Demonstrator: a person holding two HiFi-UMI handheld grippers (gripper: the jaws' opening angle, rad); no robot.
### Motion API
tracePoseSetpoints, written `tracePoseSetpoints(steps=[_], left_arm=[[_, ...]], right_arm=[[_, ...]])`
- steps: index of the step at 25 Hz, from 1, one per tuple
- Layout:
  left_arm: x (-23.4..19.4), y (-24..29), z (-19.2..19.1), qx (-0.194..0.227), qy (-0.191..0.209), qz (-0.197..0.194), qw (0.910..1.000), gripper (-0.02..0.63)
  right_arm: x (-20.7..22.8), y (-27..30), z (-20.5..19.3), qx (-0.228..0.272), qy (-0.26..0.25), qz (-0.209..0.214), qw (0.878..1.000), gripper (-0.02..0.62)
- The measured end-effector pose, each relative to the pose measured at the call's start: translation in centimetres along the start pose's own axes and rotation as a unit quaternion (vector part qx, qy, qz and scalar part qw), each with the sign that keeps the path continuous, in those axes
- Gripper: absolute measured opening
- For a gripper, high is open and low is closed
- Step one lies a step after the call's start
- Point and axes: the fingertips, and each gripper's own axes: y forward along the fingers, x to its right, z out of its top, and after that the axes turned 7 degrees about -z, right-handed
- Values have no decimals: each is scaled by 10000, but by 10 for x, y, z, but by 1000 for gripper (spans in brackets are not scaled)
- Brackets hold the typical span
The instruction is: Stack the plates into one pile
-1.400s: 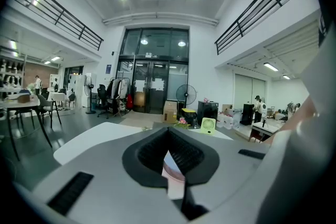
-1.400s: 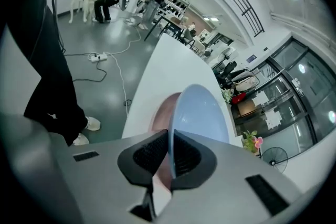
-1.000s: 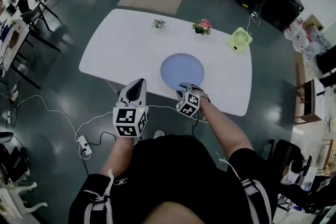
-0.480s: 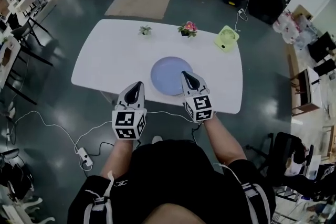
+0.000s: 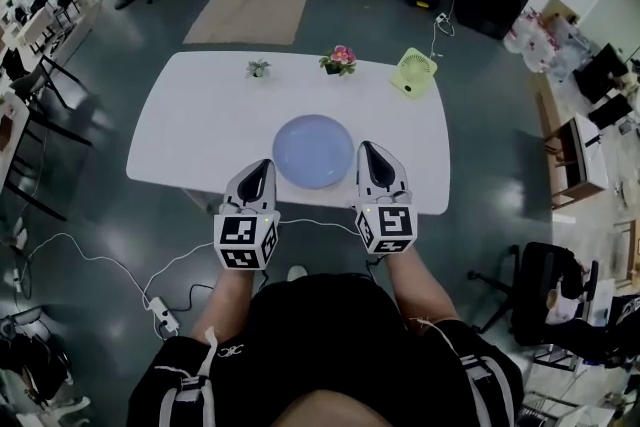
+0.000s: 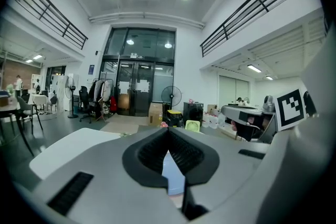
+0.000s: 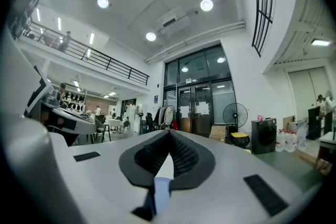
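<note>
A pale blue plate pile (image 5: 314, 151) lies near the front edge of the white oval table (image 5: 200, 115). My left gripper (image 5: 261, 165) hovers level just left of it, held above the table's front edge, jaws shut with nothing in them. My right gripper (image 5: 368, 149) is raised level just right of the plates, also shut and empty. In the left gripper view the tips of my left gripper (image 6: 168, 129) meet, and a sliver of the blue plate (image 6: 173, 176) shows behind them. In the right gripper view my right gripper (image 7: 169, 132) is closed on nothing.
At the table's far edge stand a small green plant (image 5: 258, 68), a pot of pink flowers (image 5: 338, 60) and a light green desk fan (image 5: 414, 73). A white cable (image 5: 120, 265) and power strip (image 5: 163, 320) lie on the floor. Chairs stand left; boxes beyond.
My right gripper let go at the plate's near rim, shut, rose and swung level to the plate's right. My left gripper shifted slightly forward.
</note>
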Motion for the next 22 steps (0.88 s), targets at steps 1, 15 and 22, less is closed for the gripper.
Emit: tracePoseSetpoints(steps=[1,15,22], left_arm=[[2,2,0,-5,5,-18,10000,14],[14,6,3,-17,82,-20,10000,14],[22,4,3,-27,108,-28,9999,14]], right_arm=[[1,-1,-1,-20,2,-16,10000,12],[2,-4,-3,30,-116,50,9999,14],[4,-9,-4,-7,-73,127,9999,14]])
